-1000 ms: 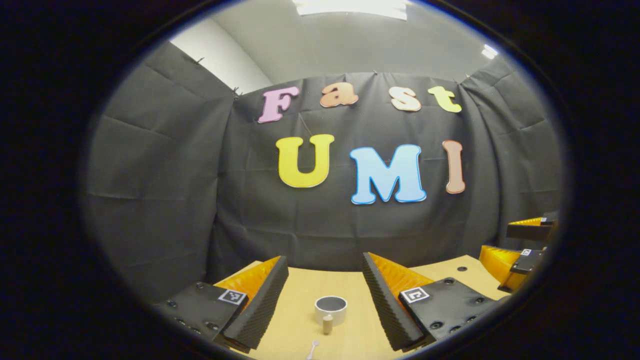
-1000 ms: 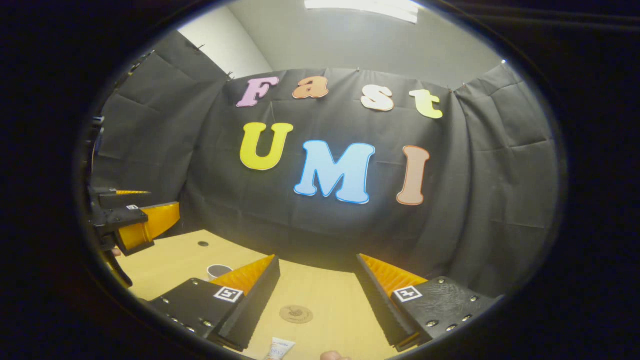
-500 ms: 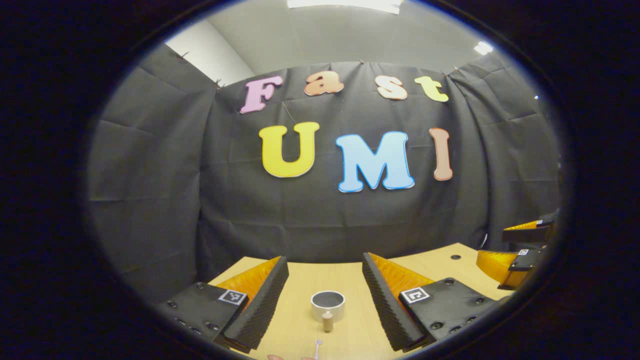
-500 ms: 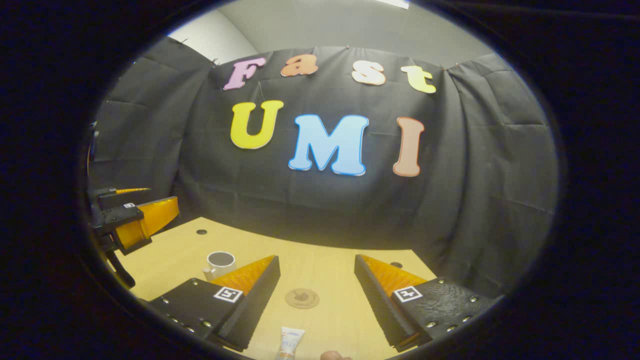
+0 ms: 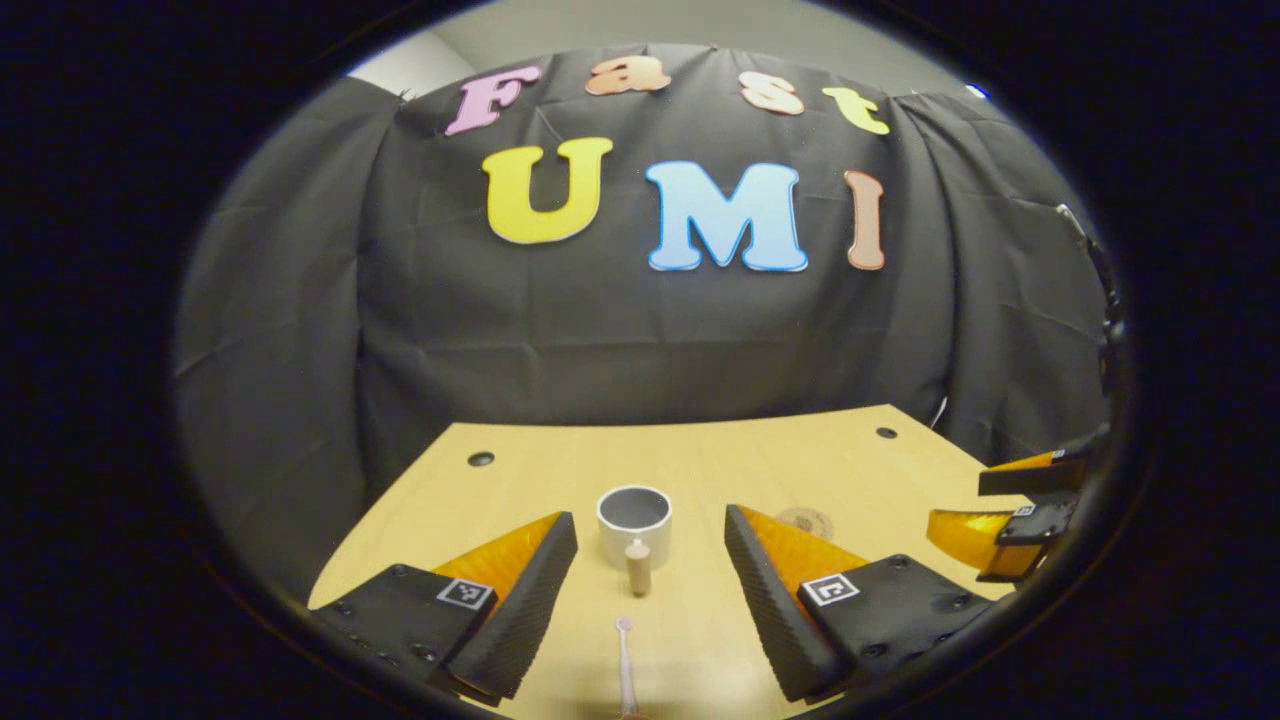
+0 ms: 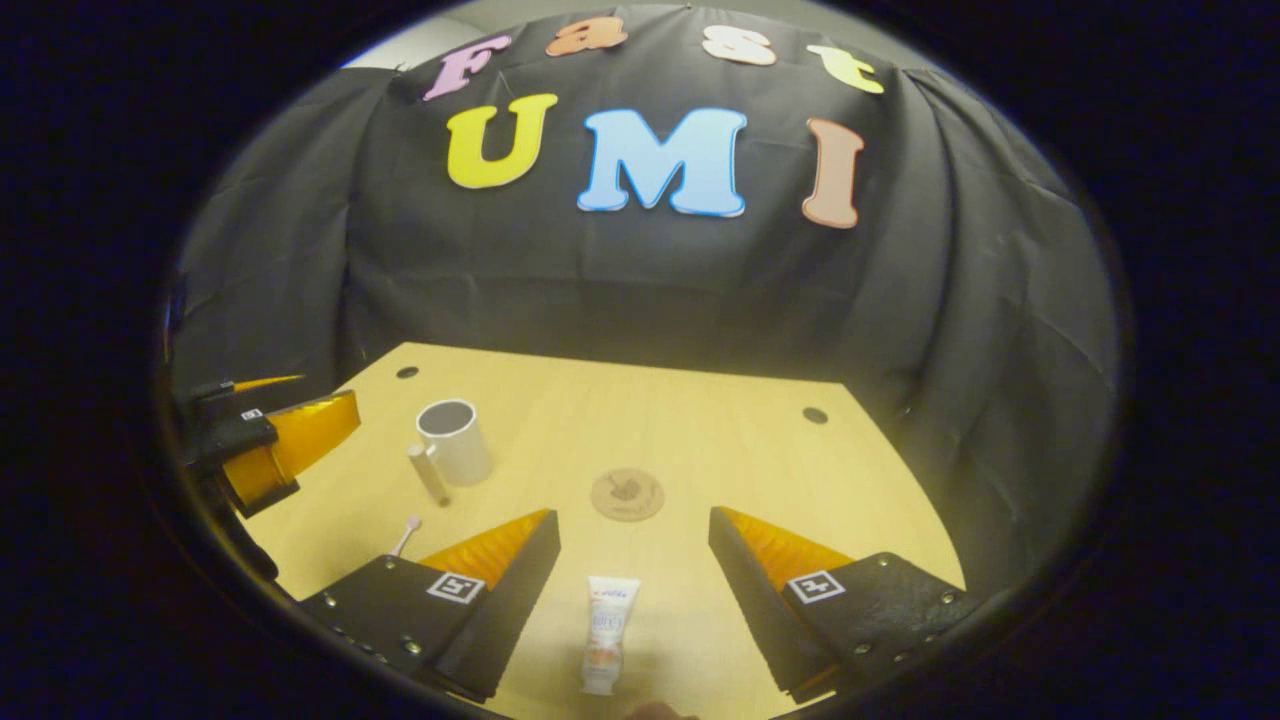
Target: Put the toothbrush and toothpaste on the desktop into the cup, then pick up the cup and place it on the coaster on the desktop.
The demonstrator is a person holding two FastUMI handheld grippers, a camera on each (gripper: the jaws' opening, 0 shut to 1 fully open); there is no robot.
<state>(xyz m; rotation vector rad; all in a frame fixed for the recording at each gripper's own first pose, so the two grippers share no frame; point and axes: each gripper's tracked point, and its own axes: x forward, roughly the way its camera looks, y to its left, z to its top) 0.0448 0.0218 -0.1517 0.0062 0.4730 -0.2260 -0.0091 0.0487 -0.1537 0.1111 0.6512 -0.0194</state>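
A white cup with a wooden handle stands upright on the wooden desktop, straight ahead of my open left gripper. The toothbrush lies between that gripper's fingers, head toward the cup. In the right gripper view the toothpaste tube lies flat between the fingers of my open right gripper, and the round brown coaster sits just beyond it. The cup stands to the left there, with the toothbrush head near it. Neither gripper holds anything.
The desktop has small dark holes near its far corners. Black cloth walls close in behind the far edge. The right gripper shows at the right edge of the left gripper view, and the left gripper hovers left of the cup.
Both views have tipped downward, showing far more of the desktop. The toothbrush and toothpaste tube have come more fully into sight. Both grippers stay open.
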